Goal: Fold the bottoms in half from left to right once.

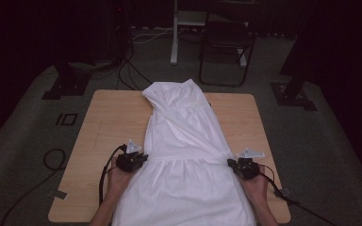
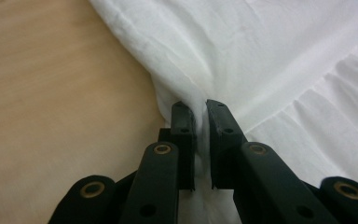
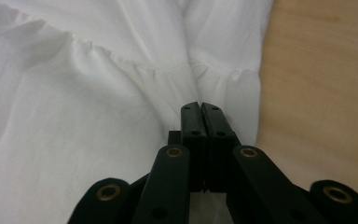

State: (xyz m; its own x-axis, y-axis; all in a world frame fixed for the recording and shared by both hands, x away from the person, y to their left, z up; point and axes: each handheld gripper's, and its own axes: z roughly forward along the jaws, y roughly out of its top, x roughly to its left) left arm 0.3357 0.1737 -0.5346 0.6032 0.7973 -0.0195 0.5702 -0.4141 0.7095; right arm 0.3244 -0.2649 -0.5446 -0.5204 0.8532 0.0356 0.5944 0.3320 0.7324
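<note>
A white dress (image 1: pixel 184 155) lies lengthwise down the middle of the wooden table (image 1: pixel 108 122), its skirt spreading toward the near edge. At the gathered waist seam my left gripper (image 1: pixel 139 159) pinches the dress's left edge. In the left gripper view the white dress (image 2: pixel 261 56) is bunched between the jaws of that left gripper (image 2: pixel 201 108), pressed from both sides. My right gripper (image 1: pixel 233 165) holds the right edge at the same seam. In the right gripper view the right gripper (image 3: pixel 200 108) has its jaws tight together, with the dress (image 3: pixel 98 93) fabric running under them.
Bare wood (image 2: pixel 51 93) lies left of the dress, and more bare table (image 3: pixel 321 84) to its right. Behind the table a black folding chair (image 1: pixel 226 42) and a white stand (image 1: pixel 174 33) sit on the grey floor. Cables (image 1: pixel 52 160) trail at the left.
</note>
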